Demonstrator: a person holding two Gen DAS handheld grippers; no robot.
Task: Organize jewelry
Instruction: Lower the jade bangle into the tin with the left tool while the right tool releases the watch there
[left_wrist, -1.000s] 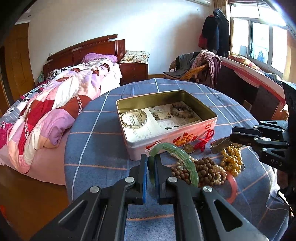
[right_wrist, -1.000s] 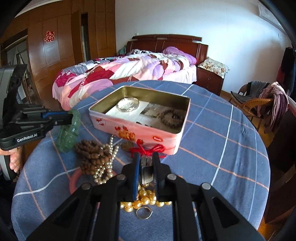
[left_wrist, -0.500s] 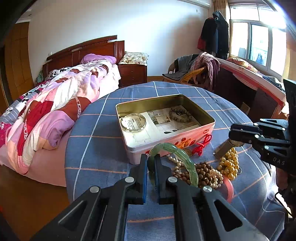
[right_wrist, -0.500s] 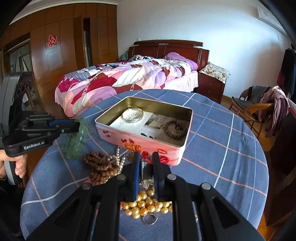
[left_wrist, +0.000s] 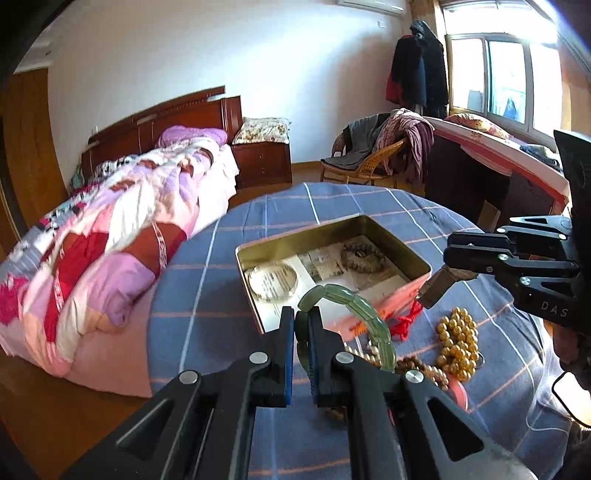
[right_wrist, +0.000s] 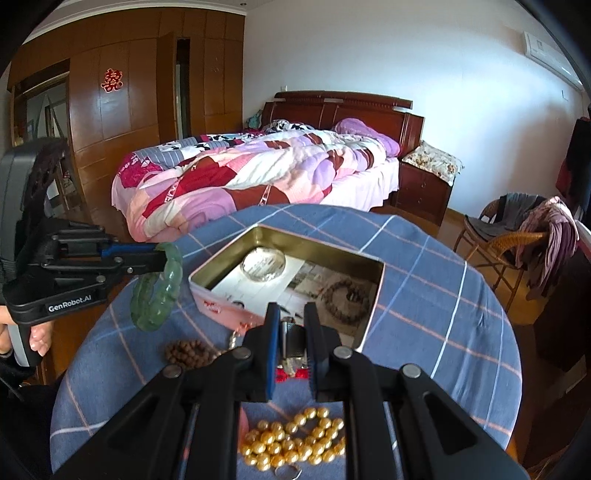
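Observation:
My left gripper (left_wrist: 302, 317) is shut on a green jade bracelet (left_wrist: 354, 306), which hangs above the near wall of the open tin box (left_wrist: 332, 229). The right wrist view shows that left gripper (right_wrist: 162, 258) and the bracelet (right_wrist: 159, 291) left of the tin (right_wrist: 321, 247). My right gripper (right_wrist: 291, 317) is shut on a metal band (right_wrist: 293, 341) with a red cord, held just before the tin's near wall. The left wrist view has the right gripper (left_wrist: 448, 254) with the band (left_wrist: 437, 286) and its dangling red cord (left_wrist: 406, 325). In the tin lie a clear bangle (left_wrist: 272, 282) and a brown bead bracelet (left_wrist: 364, 256).
On the round table's blue checked cloth (left_wrist: 207, 295) lie a gold bead string (right_wrist: 291, 443), brown wooden beads (right_wrist: 188, 352) and a pink bangle (left_wrist: 460, 393). A bed (right_wrist: 258, 173) stands beyond the table, and a wicker chair (right_wrist: 517, 240) with clothes to the right.
Both grippers have risen with what they hold. The green bracelet has come up off the bead pile, and the metal band has lifted clear of the gold beads.

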